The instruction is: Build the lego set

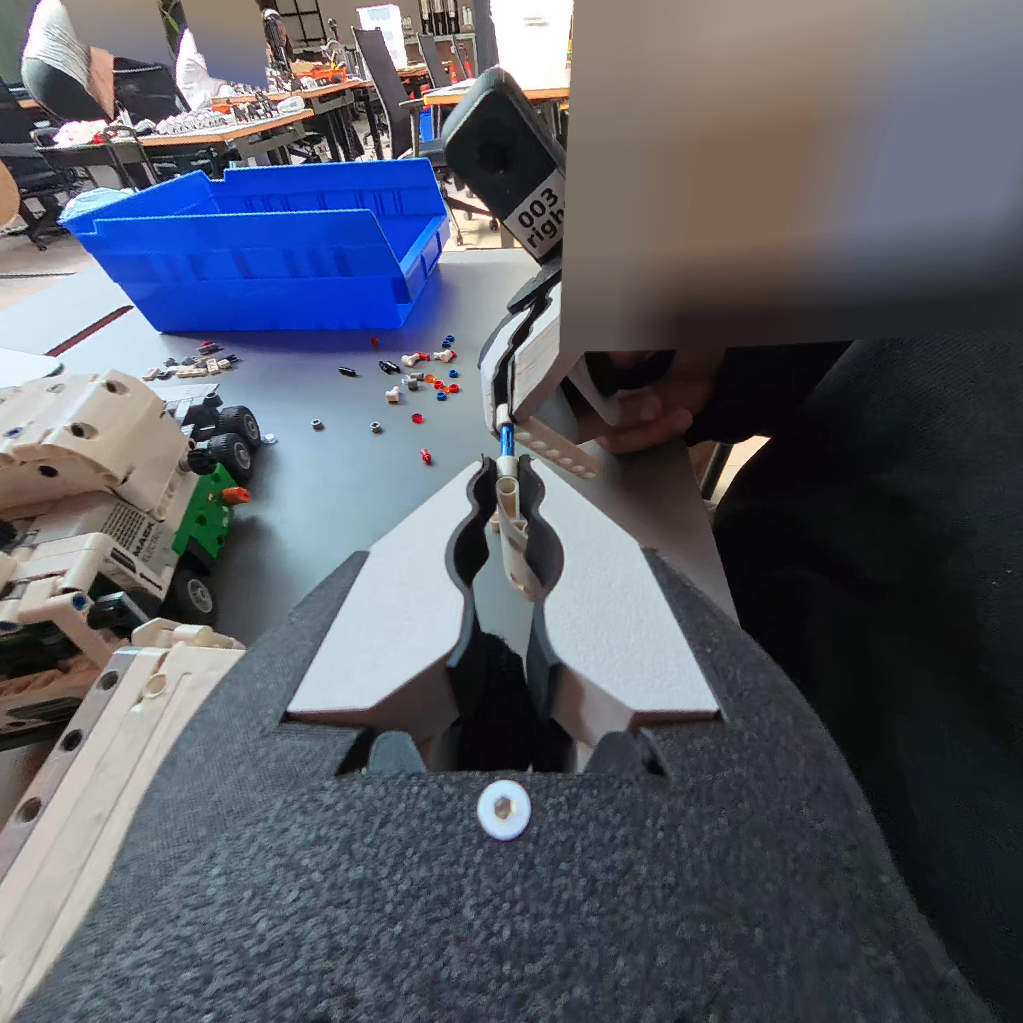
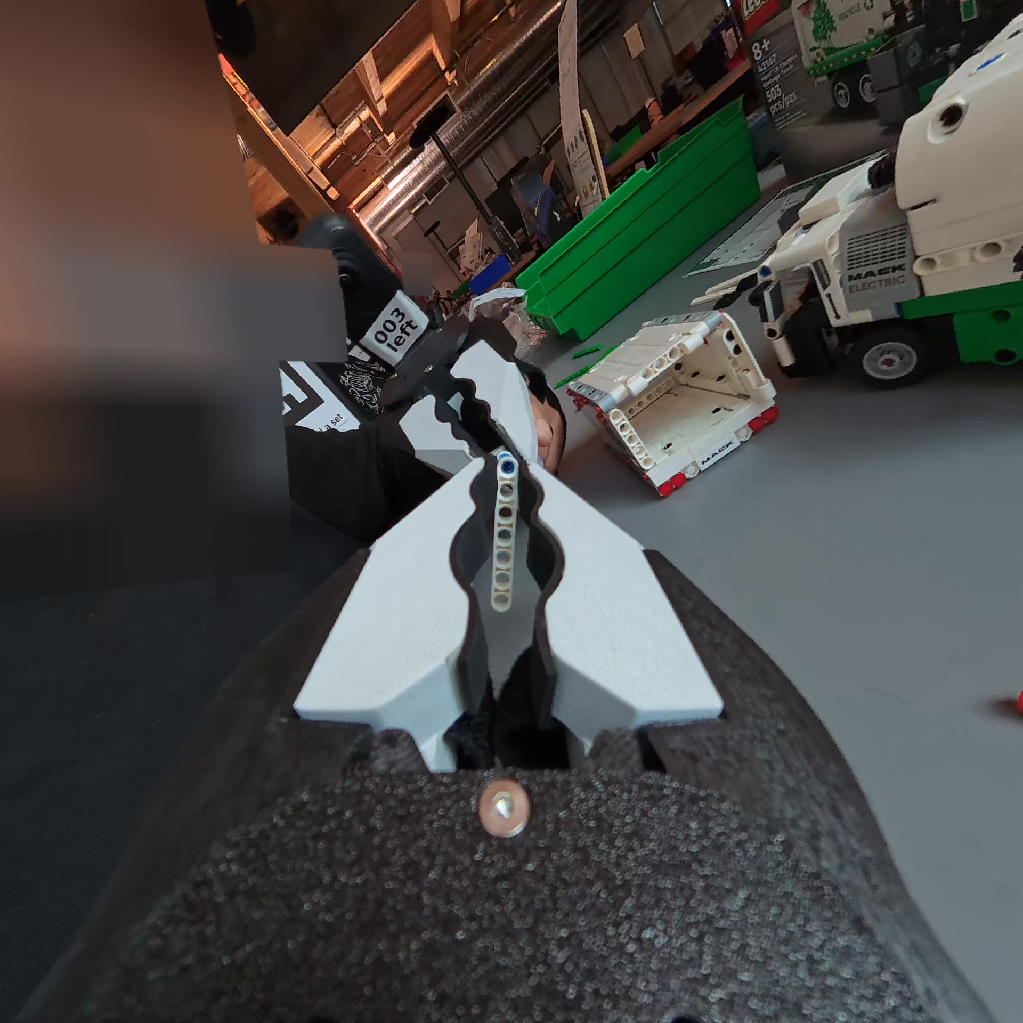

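**Over the table: both tongs clamped on small lego parts, joined by a blue axle**

Between the two grippers, a blue axle links the parts. Left tongs are clenched on a white connector piece; right tongs are clenched on a white holed beam, blue axle end showing in its top hole.

Containers:
- blue bin on the grey table, left wrist view only; contents hidden behind its wall
- green bin, right wrist view only; inside not visible
- white open box section of the lego build lies on its side, hollow interior bare

View differences:
- left wrist view: loose small pieces, red, blue, black and tan, scattered on the table in front of the blue bin; lego truck at left edge, partly cut off
- right wrist view: truck cab and green chassis seen at top right, set box behind it; one red piece at right edge
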### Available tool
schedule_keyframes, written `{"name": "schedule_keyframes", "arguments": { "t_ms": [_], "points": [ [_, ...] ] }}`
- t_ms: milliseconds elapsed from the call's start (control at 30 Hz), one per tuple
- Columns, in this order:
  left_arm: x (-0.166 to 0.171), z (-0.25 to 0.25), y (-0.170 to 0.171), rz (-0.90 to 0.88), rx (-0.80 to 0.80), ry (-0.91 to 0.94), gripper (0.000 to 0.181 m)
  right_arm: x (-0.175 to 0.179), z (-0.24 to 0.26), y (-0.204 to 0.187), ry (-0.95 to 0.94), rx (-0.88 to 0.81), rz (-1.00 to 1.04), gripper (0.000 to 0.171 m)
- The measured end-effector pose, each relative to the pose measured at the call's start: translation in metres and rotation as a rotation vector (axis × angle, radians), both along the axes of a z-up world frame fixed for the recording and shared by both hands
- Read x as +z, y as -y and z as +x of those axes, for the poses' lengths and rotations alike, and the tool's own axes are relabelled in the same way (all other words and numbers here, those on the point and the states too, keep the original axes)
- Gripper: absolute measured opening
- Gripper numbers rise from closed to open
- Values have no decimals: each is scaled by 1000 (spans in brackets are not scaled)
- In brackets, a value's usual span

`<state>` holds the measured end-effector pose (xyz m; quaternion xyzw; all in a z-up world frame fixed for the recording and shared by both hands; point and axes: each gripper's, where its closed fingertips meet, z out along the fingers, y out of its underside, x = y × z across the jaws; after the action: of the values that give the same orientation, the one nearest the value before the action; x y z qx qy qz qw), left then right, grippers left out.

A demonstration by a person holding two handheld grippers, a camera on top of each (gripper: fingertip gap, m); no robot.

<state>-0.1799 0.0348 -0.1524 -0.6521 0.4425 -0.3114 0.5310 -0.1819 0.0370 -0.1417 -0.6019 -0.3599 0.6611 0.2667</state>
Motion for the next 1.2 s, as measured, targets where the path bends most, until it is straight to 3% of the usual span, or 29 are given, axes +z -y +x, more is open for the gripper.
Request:
{"name": "schedule_keyframes", "arguments": {
  "t_ms": [233,467,600,767,933,1200],
  "points": [
    [-1,1,0,54,23,-39,5,-1,0,0,6,2,-21,5],
    [-5,3,-1,219,67,-160,5,-9,-5,6,63,46,-78,5],
    [-7,2,0,205,53,-144,5,-9,-6,7,67,32,-37,5],
    [-4,4,6,121,2,-78,5,-7,-4,11,59,32,61,5],
    [-3,9,17,-18,-100,14,5,-7,0,19,92,24,370,6],
    [-3,12,24,-128,-165,70,5,-7,3,25,75,65,391,6]
  ]
}}
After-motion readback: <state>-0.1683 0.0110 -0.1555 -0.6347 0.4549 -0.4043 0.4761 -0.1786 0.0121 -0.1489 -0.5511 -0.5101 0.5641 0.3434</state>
